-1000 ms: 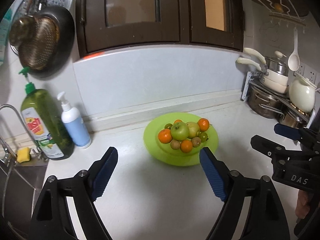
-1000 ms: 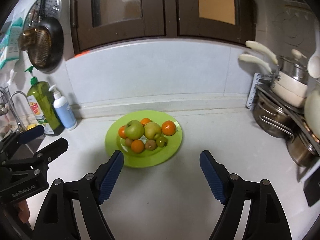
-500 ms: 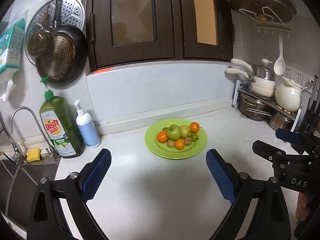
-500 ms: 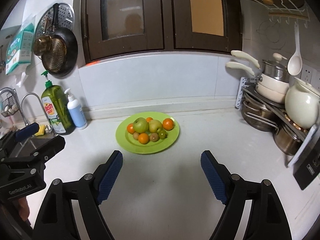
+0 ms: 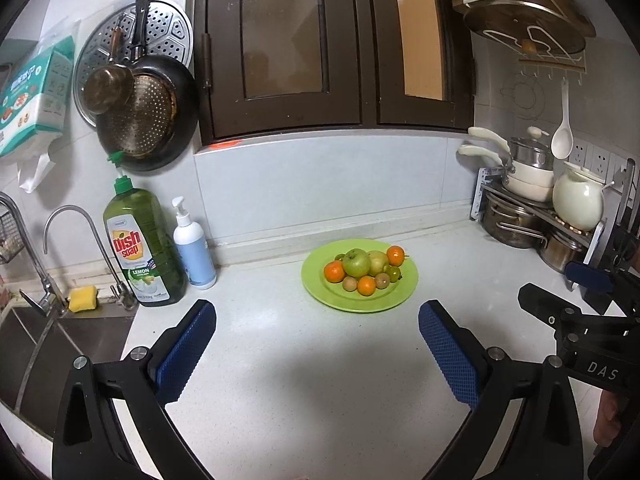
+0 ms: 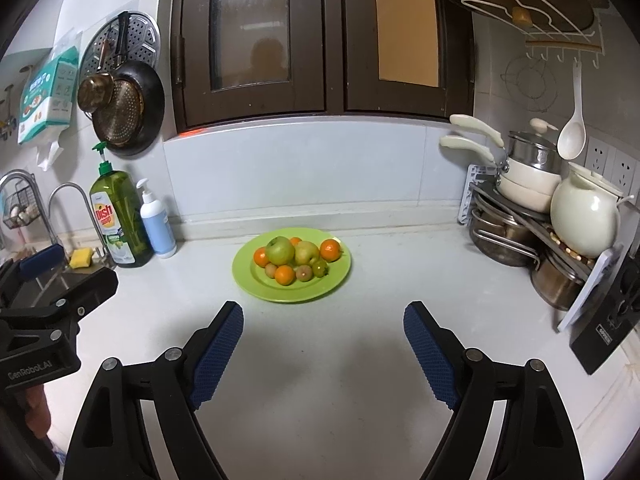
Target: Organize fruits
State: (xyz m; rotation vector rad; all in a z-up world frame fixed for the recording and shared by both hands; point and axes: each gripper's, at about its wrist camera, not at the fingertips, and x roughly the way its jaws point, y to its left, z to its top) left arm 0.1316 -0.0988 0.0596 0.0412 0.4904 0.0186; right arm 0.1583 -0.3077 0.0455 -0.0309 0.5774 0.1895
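While both grippers sit farther back from the plate (image 5: 394,300) than a sec ago, the view takes in more wall & cupboard. Left gripper (image 5: 318,340): jaws opening, wider than before, nothing btwn them. Right gripper (image 6: 323,340): jaws opening too, empty. Fruits (image 6: 298,260) lie heaped mid-plate on the white speckled counter (image 6: 340,380), well ahead of both: smooth round green apple (image 5: 356,263), glossy oranges, small brownish ones. Plate is round, lime green, shallow. Finger pads (image 5: 186,350) blue w/ diamond-knurled texture.
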